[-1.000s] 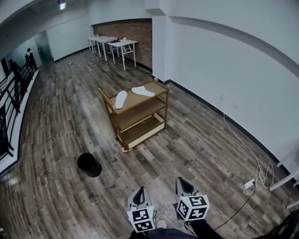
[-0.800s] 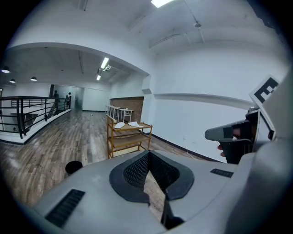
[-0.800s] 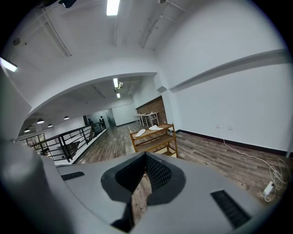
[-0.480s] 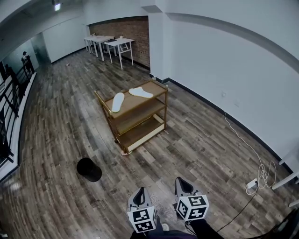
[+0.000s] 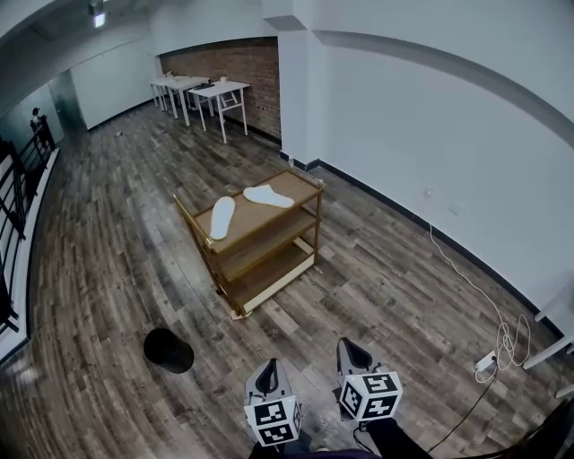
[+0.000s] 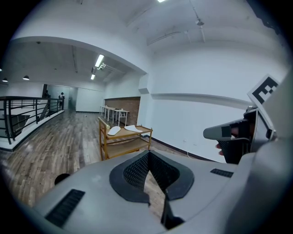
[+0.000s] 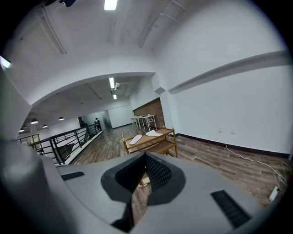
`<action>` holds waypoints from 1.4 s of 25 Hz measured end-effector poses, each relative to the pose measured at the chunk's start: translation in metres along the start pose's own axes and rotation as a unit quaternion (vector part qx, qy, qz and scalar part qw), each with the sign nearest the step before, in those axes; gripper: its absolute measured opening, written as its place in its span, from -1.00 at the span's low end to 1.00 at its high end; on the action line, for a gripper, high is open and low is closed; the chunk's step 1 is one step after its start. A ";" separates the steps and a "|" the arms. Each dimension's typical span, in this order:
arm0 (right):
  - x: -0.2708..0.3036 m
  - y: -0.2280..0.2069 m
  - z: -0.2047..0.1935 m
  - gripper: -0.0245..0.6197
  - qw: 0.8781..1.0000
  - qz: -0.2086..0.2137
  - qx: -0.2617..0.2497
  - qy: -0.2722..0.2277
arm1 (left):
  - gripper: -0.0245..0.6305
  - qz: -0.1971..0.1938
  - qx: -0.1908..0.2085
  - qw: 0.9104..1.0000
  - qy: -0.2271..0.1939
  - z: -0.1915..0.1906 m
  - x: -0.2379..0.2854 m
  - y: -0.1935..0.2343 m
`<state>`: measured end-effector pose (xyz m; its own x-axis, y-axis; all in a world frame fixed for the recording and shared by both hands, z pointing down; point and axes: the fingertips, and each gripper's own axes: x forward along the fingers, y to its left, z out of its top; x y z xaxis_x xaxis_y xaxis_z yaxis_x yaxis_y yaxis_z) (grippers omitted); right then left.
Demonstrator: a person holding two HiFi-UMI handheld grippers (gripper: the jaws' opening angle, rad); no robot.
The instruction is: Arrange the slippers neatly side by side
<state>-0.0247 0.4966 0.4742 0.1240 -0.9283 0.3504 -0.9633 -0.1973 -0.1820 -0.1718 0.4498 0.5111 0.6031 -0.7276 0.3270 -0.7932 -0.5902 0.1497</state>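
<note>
Wooden cart (image 5: 260, 215) stands out on the plank floor (image 5: 108, 269). On its top shelf lie one white slipper (image 5: 221, 218) and a second slipper (image 5: 268, 196), apart and angled to each other. Left gripper (image 5: 266, 368) and right gripper (image 5: 351, 350) are both clenched on nothing, held low, well apart from the cart.

Bare hall: plank floor (image 5: 108, 269), brick wall (image 5: 242, 67)

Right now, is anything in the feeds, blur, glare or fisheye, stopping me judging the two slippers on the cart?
Head view: sharp, evenly lit, no glare; both slippers stand out white on the cart, though the wall bows toward the edges. Left gripper view: heavy fisheye, black round border, slippers tiny. Right gripper view: same warping, ceiling light blown out, slippers small but distinct.
</note>
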 end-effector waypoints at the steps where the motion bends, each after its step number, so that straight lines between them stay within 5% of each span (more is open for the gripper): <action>1: 0.008 0.000 0.003 -0.93 1.000 -0.002 0.001 0.000 | -0.93 -0.002 0.001 1.000 0.000 0.003 0.007 0.004; 15: 0.071 0.014 0.013 -0.93 1.000 -0.022 -0.001 0.017 | -0.93 -0.019 -0.008 1.000 0.018 0.016 0.063 0.044; 25: 0.106 -0.018 0.022 -0.93 0.999 -0.025 0.007 0.025 | -0.93 -0.016 -0.004 0.999 0.030 0.019 0.106 0.035; 35: 0.182 -0.072 0.067 -0.93 1.000 -0.008 0.006 0.021 | -0.93 0.000 0.003 1.000 0.019 0.063 0.200 0.021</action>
<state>0.0831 0.3208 0.4892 0.1288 -0.9111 0.3915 -0.9582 -0.2160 -0.1876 -0.0623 0.2697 0.5214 0.5985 -0.7143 0.3627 -0.7932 -0.5920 0.1431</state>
